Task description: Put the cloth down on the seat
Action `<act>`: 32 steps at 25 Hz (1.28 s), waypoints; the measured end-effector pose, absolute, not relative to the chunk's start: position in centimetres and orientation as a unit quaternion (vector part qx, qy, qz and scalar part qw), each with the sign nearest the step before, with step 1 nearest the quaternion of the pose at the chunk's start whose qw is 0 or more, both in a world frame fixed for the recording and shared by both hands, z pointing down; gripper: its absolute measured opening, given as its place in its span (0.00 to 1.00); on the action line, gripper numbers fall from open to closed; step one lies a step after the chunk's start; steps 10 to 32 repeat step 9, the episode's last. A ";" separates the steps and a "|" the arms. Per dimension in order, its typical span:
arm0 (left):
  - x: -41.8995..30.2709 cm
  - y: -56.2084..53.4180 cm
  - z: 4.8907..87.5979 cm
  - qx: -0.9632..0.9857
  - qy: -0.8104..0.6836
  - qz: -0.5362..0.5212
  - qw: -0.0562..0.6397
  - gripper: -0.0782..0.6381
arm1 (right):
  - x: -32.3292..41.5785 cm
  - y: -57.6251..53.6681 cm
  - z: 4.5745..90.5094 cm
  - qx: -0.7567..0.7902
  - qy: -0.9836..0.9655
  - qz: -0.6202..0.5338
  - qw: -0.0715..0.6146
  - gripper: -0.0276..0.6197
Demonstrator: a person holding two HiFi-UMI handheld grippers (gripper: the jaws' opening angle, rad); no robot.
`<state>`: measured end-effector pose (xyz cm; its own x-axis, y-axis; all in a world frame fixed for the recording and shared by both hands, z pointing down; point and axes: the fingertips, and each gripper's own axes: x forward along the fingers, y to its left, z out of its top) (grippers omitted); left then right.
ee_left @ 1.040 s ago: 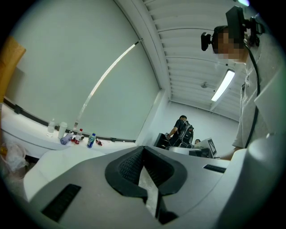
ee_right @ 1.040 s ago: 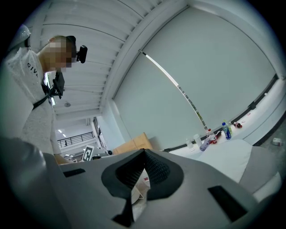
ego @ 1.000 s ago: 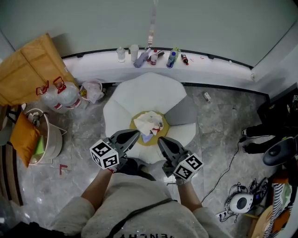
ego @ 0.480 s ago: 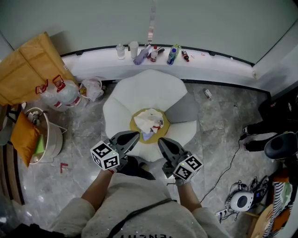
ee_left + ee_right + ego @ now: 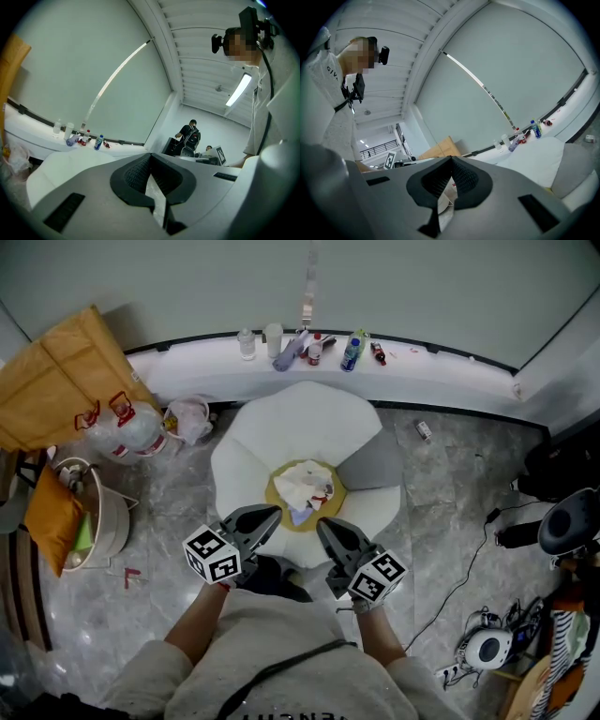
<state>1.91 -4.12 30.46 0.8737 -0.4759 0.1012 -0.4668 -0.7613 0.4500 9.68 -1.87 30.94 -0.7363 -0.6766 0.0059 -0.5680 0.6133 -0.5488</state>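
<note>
Pale seat (image 5: 309,427), its middle mostly under cloth (image 5: 305,486)

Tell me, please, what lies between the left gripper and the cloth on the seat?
Nothing but the seat itself: the head view shows only a narrow strip of cushion between the shut left gripper and the cloth.

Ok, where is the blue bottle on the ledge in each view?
Head view: the blue bottle stands top centre on the ledge.
Left gripper view: left of centre, on the ledge.
Right gripper view: far right, mid-height.
Shared landmark: the white cup in the same row.
</note>
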 end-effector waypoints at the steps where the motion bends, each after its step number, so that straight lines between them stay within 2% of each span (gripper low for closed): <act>1: 1.8 -4.3 30.5 0.938 -0.252 -0.009 0.238 0.13 | 9.6 -2.1 31.0 -0.348 0.893 -0.269 0.100 0.07; 32: 1.1 -6.1 31.0 0.935 -0.257 -0.007 0.245 0.13 | 8.9 -4.0 31.4 -0.346 0.890 -0.278 0.102 0.07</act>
